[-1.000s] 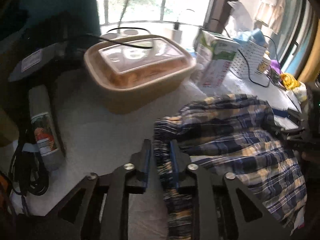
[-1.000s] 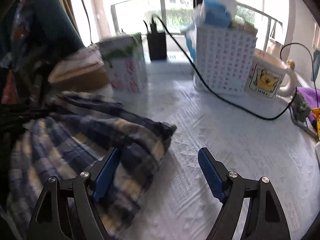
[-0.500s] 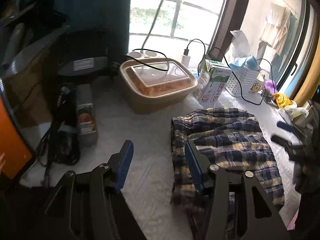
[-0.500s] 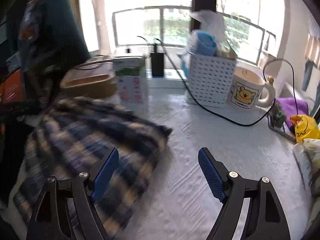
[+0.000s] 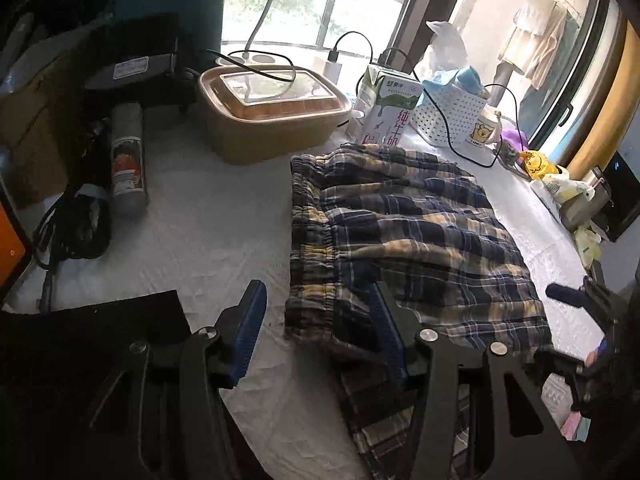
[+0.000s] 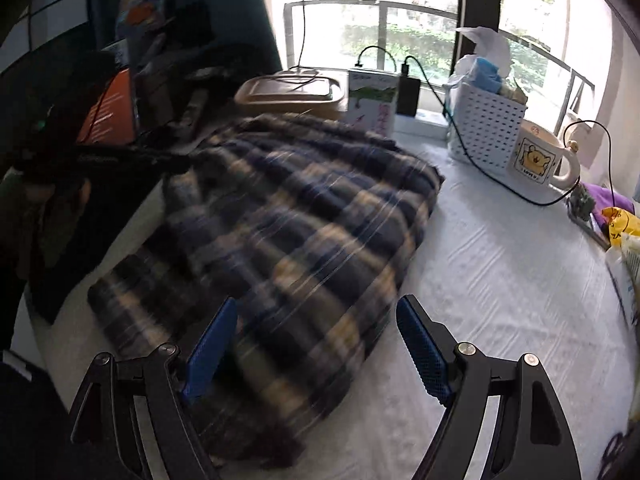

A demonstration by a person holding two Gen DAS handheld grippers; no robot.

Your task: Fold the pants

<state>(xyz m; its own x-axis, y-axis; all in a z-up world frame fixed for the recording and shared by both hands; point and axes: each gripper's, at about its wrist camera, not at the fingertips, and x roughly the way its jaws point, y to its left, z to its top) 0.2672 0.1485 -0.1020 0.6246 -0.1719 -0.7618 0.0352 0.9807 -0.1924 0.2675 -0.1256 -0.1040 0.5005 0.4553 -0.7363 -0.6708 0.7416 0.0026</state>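
Note:
The blue, yellow and white plaid pants (image 5: 404, 232) lie folded on the white tablecloth (image 5: 208, 216), elastic waistband to the left. My left gripper (image 5: 318, 332) hovers open above the near waistband corner, nothing pinched between its blue pads. In the right wrist view the same pants (image 6: 288, 232) spread across the middle, blurred. My right gripper (image 6: 314, 350) stands open above their near right edge, holding nothing. The other gripper shows as a dark shape (image 6: 132, 156) at the left of that view.
A tan lidded container (image 5: 272, 116), milk carton (image 5: 386, 110), white basket (image 5: 450, 114) and bear mug (image 6: 538, 158) line the window side, with black cables. A spray can (image 5: 128, 158) and cable bundle lie left. Clutter and a dark box (image 5: 616, 196) sit right.
My left gripper let go of the waistband, opened and pulled back toward me. My right gripper stayed open and drew back from the pants' far edge to their near edge.

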